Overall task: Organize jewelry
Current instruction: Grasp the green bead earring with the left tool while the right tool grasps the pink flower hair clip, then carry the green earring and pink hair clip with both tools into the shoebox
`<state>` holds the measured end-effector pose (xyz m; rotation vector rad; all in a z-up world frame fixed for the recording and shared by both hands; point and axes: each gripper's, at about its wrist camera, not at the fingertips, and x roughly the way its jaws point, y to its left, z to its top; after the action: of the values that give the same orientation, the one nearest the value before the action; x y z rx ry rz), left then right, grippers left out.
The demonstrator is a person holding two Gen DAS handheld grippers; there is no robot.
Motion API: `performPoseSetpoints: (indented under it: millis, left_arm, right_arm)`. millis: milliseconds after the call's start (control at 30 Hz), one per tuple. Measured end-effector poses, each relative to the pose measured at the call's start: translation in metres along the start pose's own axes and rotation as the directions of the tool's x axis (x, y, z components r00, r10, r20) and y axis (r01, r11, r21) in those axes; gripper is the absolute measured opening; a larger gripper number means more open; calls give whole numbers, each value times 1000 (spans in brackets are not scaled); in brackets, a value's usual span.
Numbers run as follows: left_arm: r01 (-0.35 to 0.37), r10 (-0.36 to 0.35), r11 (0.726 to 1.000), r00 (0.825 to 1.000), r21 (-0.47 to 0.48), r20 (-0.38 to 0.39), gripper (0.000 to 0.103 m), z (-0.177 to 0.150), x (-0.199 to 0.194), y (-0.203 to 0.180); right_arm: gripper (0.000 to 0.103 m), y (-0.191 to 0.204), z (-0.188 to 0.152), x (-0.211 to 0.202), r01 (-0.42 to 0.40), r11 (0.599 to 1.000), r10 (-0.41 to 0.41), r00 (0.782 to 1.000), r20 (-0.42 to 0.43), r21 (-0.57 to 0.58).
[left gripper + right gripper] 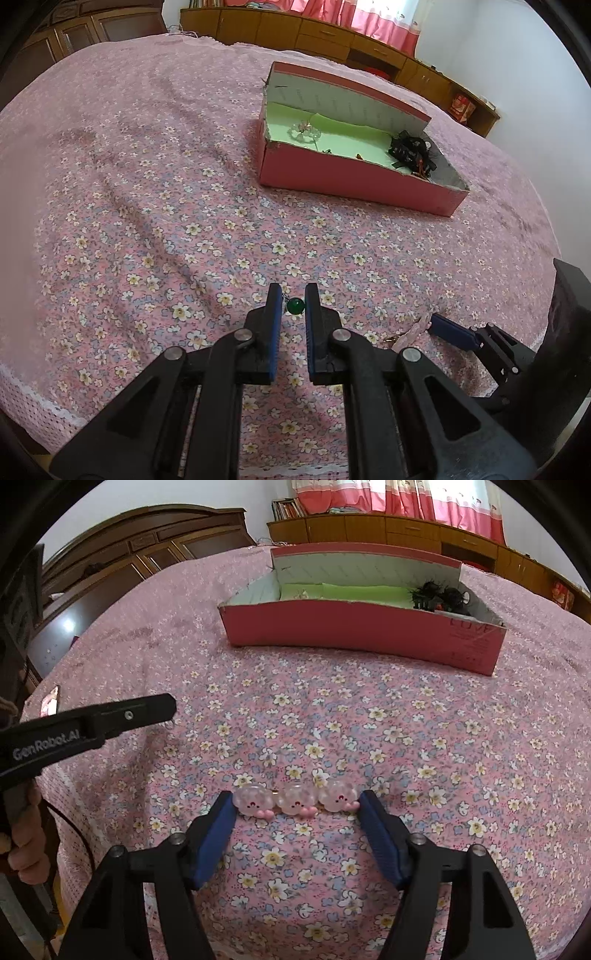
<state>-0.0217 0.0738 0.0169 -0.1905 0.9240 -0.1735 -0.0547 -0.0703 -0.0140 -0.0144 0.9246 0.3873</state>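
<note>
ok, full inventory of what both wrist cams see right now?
green bead earring: 1, green, on the bedspread between the left fingers
cloud hair clip: 1, translucent pink, three clouds, on the bedspread between the right fingers
box: 1, pink outside, green lining, further back on the bed
clear bead bracelet: 1, clear, left part of box
black hair accessory: 1 clump, black, right end of box
bedspread: 1, pink floral
cabinets: brown wood, along the wall
left gripper: black, blue pads, slightly open
right gripper: black, blue pads, open wide
</note>
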Motion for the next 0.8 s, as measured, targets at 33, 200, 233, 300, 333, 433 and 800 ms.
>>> performPoseSetpoints:
  millis: [33,200,233,300,333,433,800]
  left_arm:
    - [2,-2,1000,1000,3,2,4,0,0,-1]
    - [12,-12,1000,1000,23,18,4,2,-2,-8]
    - [15,-15,1000,1000,26,21,4,3,-2,-10]
    - [18,-19,999,1000,30,25,4,4,0,-13]
    - [21,-22,999,999,32,28,4,5,0,-14]
    - [29,-31,999,999,45,38,4,8,2,-21]
    - [54,-64,996,987,71,150,4,31,-1,-42]
  right_arm:
    - [71,-1,0,-2,-3,1000,3,1000,3,-3]
    - [70,-7,1,-12,1,1000,-1,1000,26,-1]
    - [70,-10,1,-15,6,1000,-6,999,33,3]
    - [70,-15,3,-19,15,1000,-16,999,46,12]
    - [70,-17,2,-20,19,1000,-19,999,50,14]
    - [70,-25,6,-27,31,999,-33,997,72,31]
    - [70,-44,22,-49,46,998,-53,979,196,39]
